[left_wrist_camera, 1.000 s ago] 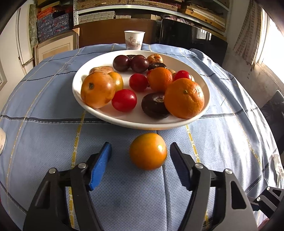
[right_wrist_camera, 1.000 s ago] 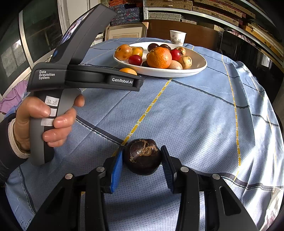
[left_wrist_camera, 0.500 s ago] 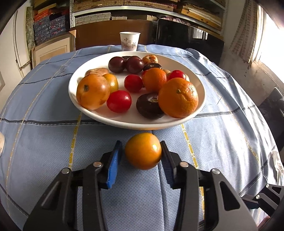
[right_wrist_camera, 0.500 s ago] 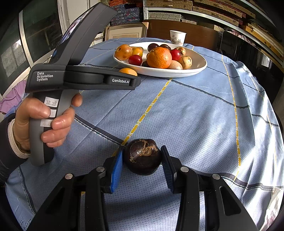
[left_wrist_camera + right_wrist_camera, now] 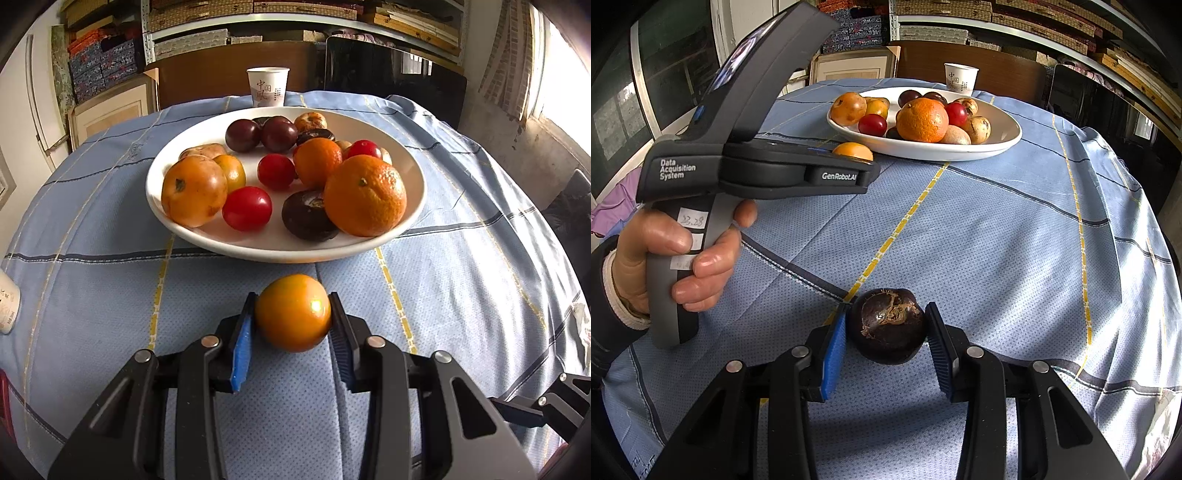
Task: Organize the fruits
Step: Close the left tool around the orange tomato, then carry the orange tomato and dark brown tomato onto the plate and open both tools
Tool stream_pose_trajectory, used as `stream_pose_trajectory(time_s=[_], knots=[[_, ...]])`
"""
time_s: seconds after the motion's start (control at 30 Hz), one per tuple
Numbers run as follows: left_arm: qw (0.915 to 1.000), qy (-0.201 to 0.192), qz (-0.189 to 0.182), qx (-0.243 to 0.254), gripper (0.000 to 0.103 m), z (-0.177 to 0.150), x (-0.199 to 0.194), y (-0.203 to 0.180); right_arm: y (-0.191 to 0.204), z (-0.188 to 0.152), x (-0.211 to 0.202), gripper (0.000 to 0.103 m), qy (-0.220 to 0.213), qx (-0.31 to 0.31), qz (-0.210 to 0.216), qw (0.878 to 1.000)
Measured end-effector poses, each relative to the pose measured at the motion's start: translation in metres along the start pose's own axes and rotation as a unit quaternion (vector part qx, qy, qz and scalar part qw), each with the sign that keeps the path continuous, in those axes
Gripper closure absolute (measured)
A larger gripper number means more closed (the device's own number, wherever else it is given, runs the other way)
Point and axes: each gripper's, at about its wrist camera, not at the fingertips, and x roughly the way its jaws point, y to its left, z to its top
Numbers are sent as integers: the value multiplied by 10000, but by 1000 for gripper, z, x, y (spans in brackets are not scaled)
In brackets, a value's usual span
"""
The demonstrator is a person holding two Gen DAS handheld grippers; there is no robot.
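Observation:
My left gripper (image 5: 293,325) is shut on a small orange fruit (image 5: 293,312), just in front of the white plate (image 5: 412,173). The plate holds oranges, red cherry tomatoes, dark plums and brown fruits. My right gripper (image 5: 886,332) is shut on a dark brown round fruit (image 5: 886,325) low over the blue tablecloth, well short of the plate (image 5: 1004,127). In the right wrist view the left gripper's body (image 5: 757,170) and the hand holding it are at left, with the orange fruit (image 5: 852,150) peeking past it.
A paper cup (image 5: 267,86) stands behind the plate at the table's far edge. A white object (image 5: 7,302) lies at the table's left edge. A wooden chair back and shelves stand beyond the table.
My left gripper closed from wide open onto the orange fruit and moved slightly forward toward the plate. My right gripper stayed still, shut on the dark fruit.

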Motion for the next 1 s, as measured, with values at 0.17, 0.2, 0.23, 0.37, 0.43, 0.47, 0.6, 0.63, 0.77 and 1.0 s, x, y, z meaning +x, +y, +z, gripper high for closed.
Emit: stream_pose_trajectory(time_s=[0.17,0.2,0.23,0.37,0.43,0.47,0.6,0.63,0.77,1.0], knots=[[9999,24,97,-103,66,-2,-4,7,0,0,0,60,-2,4,4,10000],[9999,21,115,-127,66,-2,-4,8,0,0,0,60,-4,4,7,10000],[9998,16,133,-149,66,-3,-5,9,0,0,0,60,-5,2,10,10000],[9997,-22,162,-193,66,-6,-11,13,0,0,0,61,-21,18,20,10000],[9996,-27,165,-209,66,-8,-14,15,-1,0,0,61,-35,30,37,10000],[9996,-32,155,-227,66,-10,-16,16,-1,0,-1,61,-47,44,56,10000],[9994,-134,179,-277,66,-15,-29,20,-4,0,-2,61,-101,116,176,9997],[9993,-170,197,-285,66,-16,-32,22,-4,0,-3,61,-132,156,224,9995],[9989,-230,188,-355,66,-20,-45,26,-5,2,-10,61,-363,351,360,9981],[9982,-294,271,-442,66,-32,-65,35,5,7,-16,61,-651,612,620,9941]])
